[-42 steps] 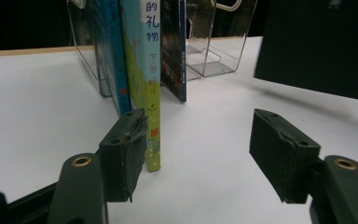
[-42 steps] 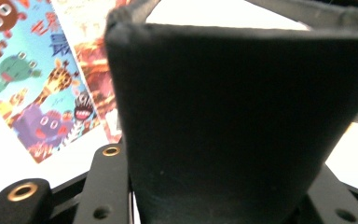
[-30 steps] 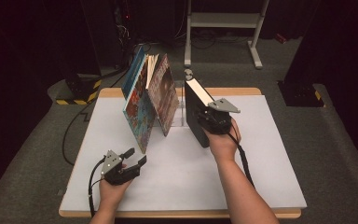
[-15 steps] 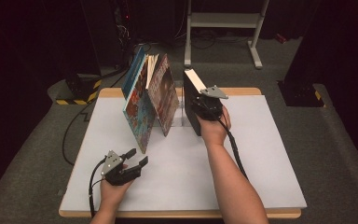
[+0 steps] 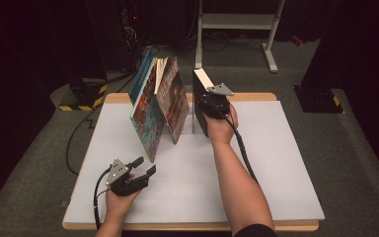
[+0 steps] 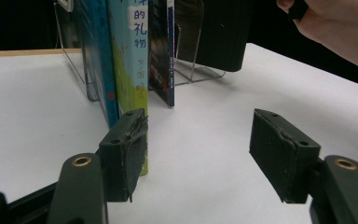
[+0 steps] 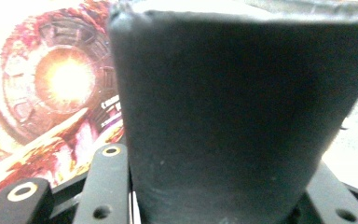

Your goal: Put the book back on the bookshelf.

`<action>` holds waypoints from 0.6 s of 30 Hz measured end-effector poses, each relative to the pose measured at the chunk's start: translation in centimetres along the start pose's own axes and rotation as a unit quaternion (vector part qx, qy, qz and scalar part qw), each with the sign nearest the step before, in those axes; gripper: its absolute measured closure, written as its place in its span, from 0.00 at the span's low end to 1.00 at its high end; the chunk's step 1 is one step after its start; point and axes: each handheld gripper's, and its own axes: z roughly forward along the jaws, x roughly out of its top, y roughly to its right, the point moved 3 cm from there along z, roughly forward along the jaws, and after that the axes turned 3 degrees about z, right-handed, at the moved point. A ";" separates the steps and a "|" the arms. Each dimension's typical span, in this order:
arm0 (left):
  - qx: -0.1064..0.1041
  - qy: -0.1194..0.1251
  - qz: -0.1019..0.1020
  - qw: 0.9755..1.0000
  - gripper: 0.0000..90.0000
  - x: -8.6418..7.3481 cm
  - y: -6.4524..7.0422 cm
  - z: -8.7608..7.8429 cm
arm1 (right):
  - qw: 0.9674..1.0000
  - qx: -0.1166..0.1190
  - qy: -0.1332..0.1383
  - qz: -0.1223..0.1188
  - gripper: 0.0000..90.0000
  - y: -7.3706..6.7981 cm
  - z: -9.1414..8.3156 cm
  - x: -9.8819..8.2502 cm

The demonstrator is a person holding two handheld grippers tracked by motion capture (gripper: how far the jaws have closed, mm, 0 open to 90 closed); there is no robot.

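Holding a thick black book (image 5: 200, 101) upright in my right hand-held gripper (image 5: 208, 106), I see from the high view that it stands just beside the leaning picture books (image 5: 158, 106) in the clear wire rack on the white surface (image 5: 276, 163). My left hand-held gripper (image 5: 145, 168) rests well short of those books, jaws parted on nothing.

From the left gripper view, both pads (image 6: 126, 154) stand apart, bare surface between them, book spines just ahead.

From the right gripper view, the jaws clamp the black book's spine (image 7: 223, 126); a fiery red cover (image 7: 51, 88) sits just beyond it. If I push sideways carelessly, I judge the leaning books could topple, or the heavy book twist in my grip.
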 end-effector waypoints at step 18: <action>-0.001 0.001 0.000 1.000 0.41 0.0 0.0 0.1 | 1.000 -0.006 0.007 0.007 0.60 0.2 1.4 -0.7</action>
